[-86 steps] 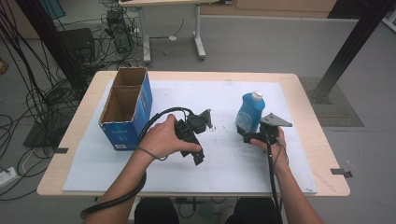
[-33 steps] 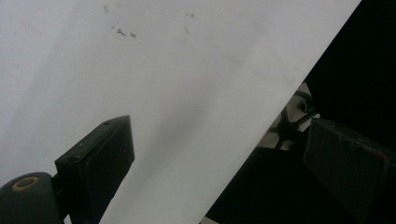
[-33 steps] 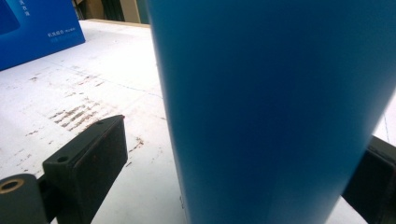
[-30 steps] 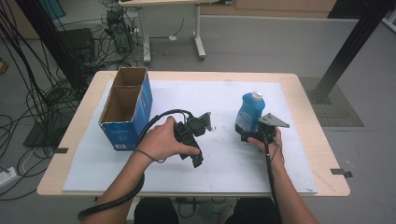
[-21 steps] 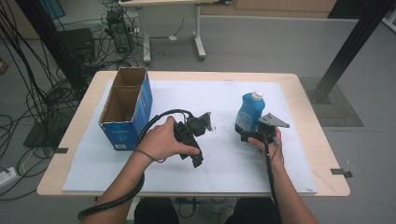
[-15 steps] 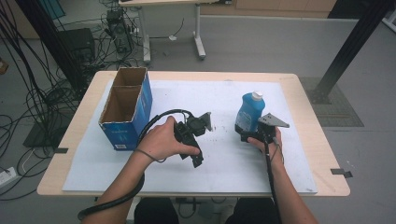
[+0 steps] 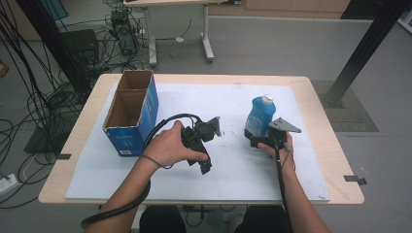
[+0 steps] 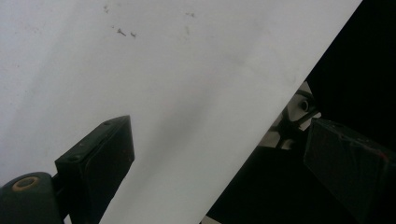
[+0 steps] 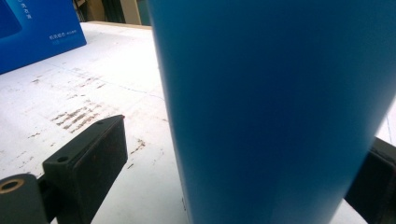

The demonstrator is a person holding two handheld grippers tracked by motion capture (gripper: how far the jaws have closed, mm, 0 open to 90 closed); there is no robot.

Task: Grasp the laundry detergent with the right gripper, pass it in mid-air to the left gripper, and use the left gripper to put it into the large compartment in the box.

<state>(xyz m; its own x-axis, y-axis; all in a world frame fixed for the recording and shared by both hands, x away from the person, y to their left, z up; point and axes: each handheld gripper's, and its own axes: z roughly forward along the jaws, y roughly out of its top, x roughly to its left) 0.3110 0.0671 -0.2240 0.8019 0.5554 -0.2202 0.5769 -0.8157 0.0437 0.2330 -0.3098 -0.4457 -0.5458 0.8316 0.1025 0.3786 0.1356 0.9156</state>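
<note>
Blue bottle point(image 7: 257, 118): upright, right of centre in the high view, between the wide-open jaws of the right gripper point(image 7: 262, 141); left jaw apart from it. Left gripper point(image 7: 203, 155): centre, jaws wide open, empty. Cardboard box point(image 7: 131, 112): upper left.

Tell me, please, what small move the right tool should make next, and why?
Probably close the right tool on the blue bottle: the bottle stands upright between its open jaws, with a gap showing at the left jaw, so it looks placed for a grasp but not yet gripped.
</note>
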